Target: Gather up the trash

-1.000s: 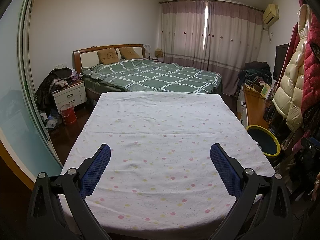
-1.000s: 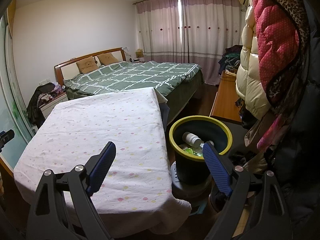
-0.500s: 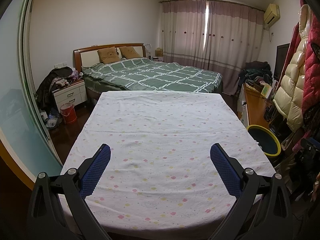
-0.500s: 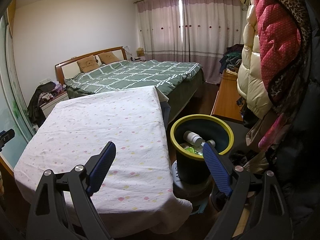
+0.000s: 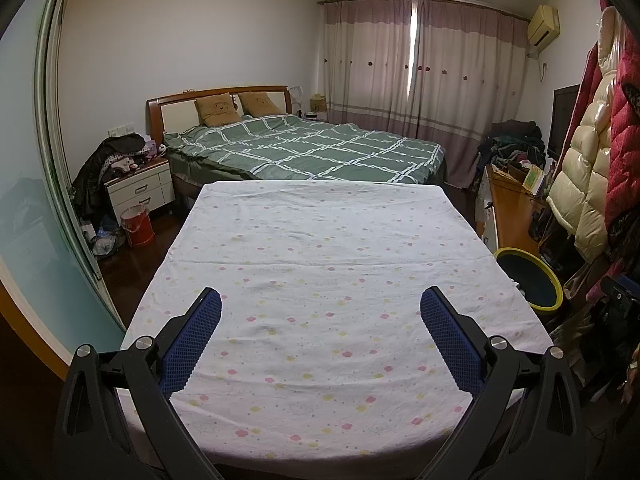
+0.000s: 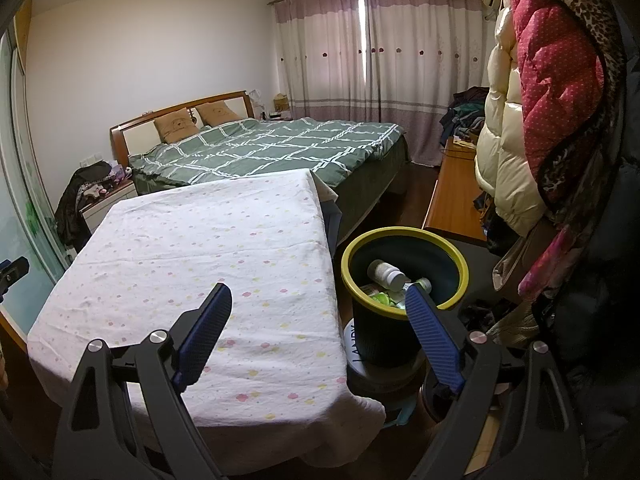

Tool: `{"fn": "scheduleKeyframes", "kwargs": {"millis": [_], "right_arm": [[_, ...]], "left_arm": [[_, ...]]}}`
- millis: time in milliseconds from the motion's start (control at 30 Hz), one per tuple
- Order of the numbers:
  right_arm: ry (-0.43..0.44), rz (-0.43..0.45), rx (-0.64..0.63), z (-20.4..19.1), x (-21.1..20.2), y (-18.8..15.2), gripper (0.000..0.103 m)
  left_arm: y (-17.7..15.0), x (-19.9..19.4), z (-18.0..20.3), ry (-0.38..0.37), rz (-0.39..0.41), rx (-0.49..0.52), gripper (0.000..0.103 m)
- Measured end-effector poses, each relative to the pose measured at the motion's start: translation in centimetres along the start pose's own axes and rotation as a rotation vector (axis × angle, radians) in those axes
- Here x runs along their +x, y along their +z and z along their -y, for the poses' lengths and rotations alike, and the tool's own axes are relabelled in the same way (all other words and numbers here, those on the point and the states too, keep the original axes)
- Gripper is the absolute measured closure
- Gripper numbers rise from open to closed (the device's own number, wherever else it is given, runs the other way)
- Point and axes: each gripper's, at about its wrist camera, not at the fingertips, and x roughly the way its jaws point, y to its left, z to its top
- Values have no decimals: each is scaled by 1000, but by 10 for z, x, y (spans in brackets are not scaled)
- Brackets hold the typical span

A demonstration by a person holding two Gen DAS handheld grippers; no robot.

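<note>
Jaws of both grippers gape empty beside trash bin

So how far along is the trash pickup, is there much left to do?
It looks close to finished. The yellow-rimmed bin beside the table already holds a white bottle and other bits. The flowered cloth on the table shows no trash. Nothing is in hand: the left tongs and right tongs are both open with nothing between them. I can see nothing left to collect, though the floor clutter is hard to judge.

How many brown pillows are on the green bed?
2: one brown pillow on the left against the headboard, the other pillow beside it to the right. None hidden, apparently.
</note>
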Motion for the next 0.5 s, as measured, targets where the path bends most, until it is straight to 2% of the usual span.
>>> {"fn": "scheduleKeyframes", "kwargs": {"millis": [500], "right_arm": [[3, -6, -4, -1, 3, -5, 19]], "left_arm": [[1, 0, 0, 2, -2, -1, 5]]}}
